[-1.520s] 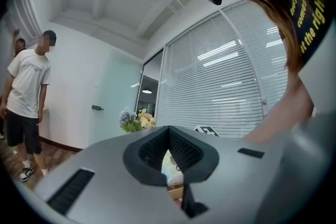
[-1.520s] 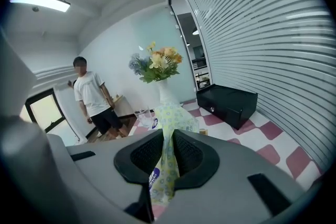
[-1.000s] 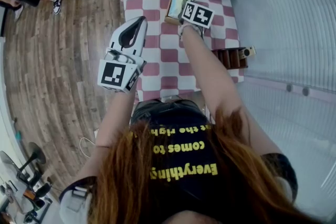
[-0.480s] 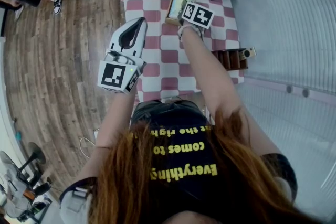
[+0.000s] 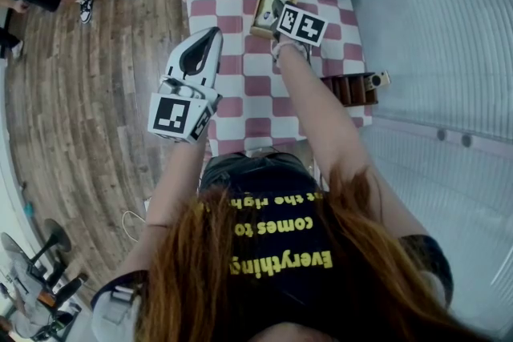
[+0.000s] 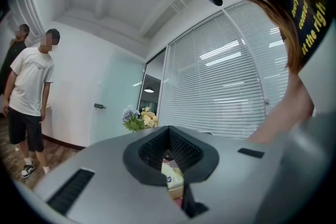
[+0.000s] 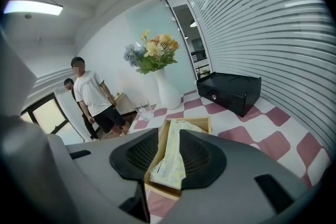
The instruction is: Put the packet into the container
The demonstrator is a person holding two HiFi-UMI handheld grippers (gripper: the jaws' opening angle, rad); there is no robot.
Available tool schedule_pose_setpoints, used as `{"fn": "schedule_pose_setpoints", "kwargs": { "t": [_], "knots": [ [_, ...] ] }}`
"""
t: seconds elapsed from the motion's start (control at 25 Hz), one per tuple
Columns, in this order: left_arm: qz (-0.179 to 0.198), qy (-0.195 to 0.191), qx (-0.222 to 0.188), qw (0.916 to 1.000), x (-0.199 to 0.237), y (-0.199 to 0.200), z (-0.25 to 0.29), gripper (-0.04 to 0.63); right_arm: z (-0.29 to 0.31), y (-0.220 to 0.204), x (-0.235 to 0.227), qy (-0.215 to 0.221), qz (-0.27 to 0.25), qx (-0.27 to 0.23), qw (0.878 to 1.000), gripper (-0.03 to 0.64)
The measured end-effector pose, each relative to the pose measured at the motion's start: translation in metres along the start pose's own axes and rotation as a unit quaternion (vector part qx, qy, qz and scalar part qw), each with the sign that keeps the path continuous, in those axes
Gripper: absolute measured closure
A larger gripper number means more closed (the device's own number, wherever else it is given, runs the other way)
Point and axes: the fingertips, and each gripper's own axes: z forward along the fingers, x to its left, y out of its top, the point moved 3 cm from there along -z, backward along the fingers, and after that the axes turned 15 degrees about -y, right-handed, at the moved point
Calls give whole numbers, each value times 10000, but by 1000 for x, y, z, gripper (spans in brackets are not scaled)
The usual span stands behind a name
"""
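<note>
A pale yellow-green packet (image 7: 173, 157) lies lengthwise inside the shallow wooden container (image 7: 191, 122) on the checkered table. My right gripper (image 7: 172, 136) hovers just above it. Its jaws are opening, with the packet showing in the gap between them and the pads off it. In the head view the right gripper (image 5: 276, 10) reaches over the container (image 5: 260, 26) at the table's far middle. My left gripper (image 5: 215, 32) is held up over the table's near left edge, shut with nothing in it. Through its hollow (image 6: 169, 131) I glimpse the packet (image 6: 172, 176).
A white vase (image 7: 168, 94) of flowers, a glass (image 7: 146, 110) and a black box (image 7: 231, 92) stand behind the container. A wooden rack (image 5: 353, 88) sits at the table's right edge. Two people (image 7: 92, 94) stand on the wood floor to the left. Blinds run along the right.
The right gripper's jaws have spread apart. The packet, held higher a moment ago, now rests lower in the container. The left gripper has stayed where it was.
</note>
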Motion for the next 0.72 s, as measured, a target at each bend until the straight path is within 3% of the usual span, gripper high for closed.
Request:
{"fn": "schedule_pose_setpoints", "kwargs": {
  "t": [0.2, 0.24, 0.28, 0.36, 0.56, 0.72],
  "knots": [
    [67, -50, -4, 10000, -2, 0, 2, 597, -5, -4, 0, 118, 22, 33, 9999, 486],
    [67, -53, -5, 10000, -2, 1, 2, 597, -6, -4, 0, 131, -9, 28, 9999, 501],
    [52, -50, -1, 10000, -3, 1, 3, 597, -7, -4, 0, 150, -48, 28, 9999, 566],
    [35, -46, 13, 10000, -4, 1, 3, 595, -8, -5, 1, 220, -111, 64, 9997, 600],
    [49, -95, 1, 9999, -4, -4, 3, 597, -11, -7, 4, 350, -224, 46, 9991, 601],
    [56, -124, 24, 9999, -4, -4, 3, 597, -24, 1, 8, 605, -377, -298, 9970, 601]
  ]
}}
